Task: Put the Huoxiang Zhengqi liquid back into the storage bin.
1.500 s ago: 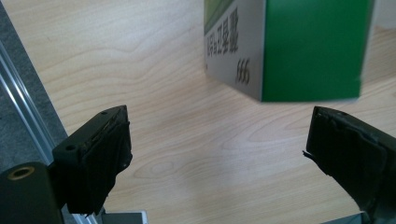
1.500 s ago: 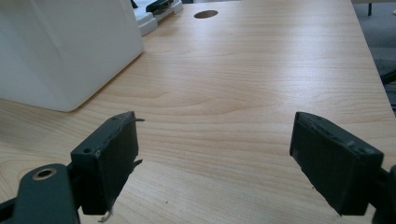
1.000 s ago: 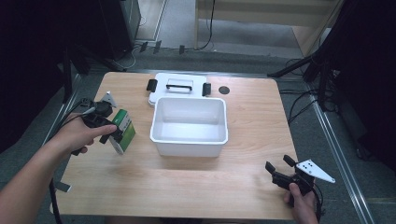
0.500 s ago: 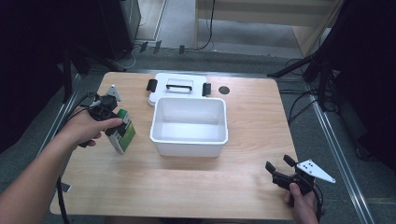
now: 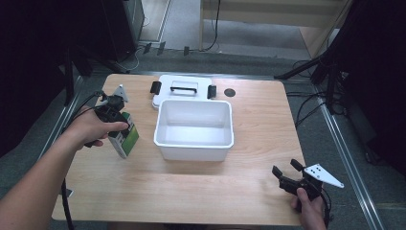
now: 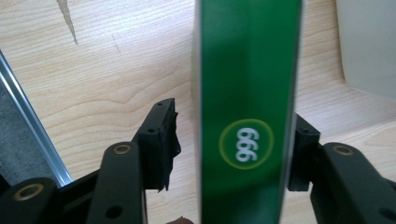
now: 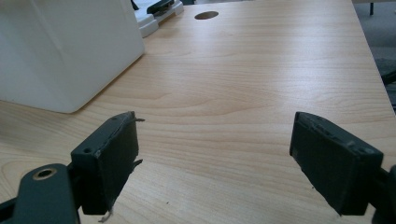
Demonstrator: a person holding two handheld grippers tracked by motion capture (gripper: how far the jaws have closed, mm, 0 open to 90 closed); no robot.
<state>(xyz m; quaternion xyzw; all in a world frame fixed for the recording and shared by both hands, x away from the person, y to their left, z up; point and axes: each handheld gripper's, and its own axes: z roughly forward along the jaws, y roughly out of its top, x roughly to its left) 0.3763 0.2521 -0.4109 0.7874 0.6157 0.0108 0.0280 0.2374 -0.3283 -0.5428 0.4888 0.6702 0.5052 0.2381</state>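
High view first: the white bin point(image 5: 194, 129) sits near the middle of the wooden table point(image 5: 258, 120), and everything else is placed from it. Just beside the bin's left wall stands a green and white carton point(image 5: 125, 139), upright on the table but a little tilted, close to the bin without touching it. The left gripper point(image 5: 115, 116) is at the carton's top, on the side away from the bin, with the person's hand point(image 5: 91, 128) wrapped around its body. From the left gripper view, the carton's green face with a round "999" mark point(image 6: 246, 145) rises between the two black jaws; the right jaw lies against the carton's edge, while a clear gap shows between the left jaw and the carton, so the jaws are part open and not clamped. Behind the bin, touching its far wall, lies a white lid point(image 5: 183, 89) with black clips. The right gripper point(image 5: 287, 176) rests well apart from the bin, toward the near right corner, its jaws spread wide with bare wood between them.
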